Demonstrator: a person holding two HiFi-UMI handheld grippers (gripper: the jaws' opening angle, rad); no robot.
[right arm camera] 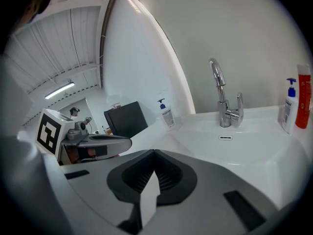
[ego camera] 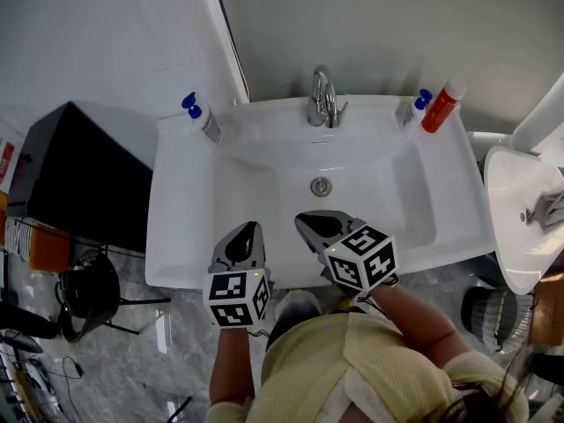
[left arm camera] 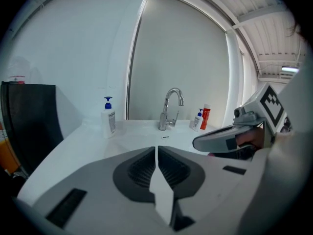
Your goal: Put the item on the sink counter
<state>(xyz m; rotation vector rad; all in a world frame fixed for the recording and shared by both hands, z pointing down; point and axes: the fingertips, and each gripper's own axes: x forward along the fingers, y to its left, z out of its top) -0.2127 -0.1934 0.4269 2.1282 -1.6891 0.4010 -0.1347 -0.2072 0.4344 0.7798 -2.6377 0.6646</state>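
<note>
The white counter fills the middle of the head view, with its basin sunk into the centre. To its left stands a black cabinet, just beside the counter's edge. At the right, a second white sink sits close by, apart from the counter. The person, in a pale yellow sleeve, stands at the counter's front edge.

The left gripper hovers over the front rim of the counter, left of centre. Its jaws are closed together, pad against pad, with nothing between them. The right gripper hangs just beside it, over the front of the basin. Its jaws are also closed together and hold nothing.

A chrome faucet rises at the middle of the counter's back edge. A white pump bottle with a blue top stands upright on the back left corner. On the back right corner a red bottle stands upright, and a small pump bottle stands just beside it. All three are well apart from both grippers. Which of them is the task's item I cannot tell. The drain lies in the basin, in front of the faucet.
</note>
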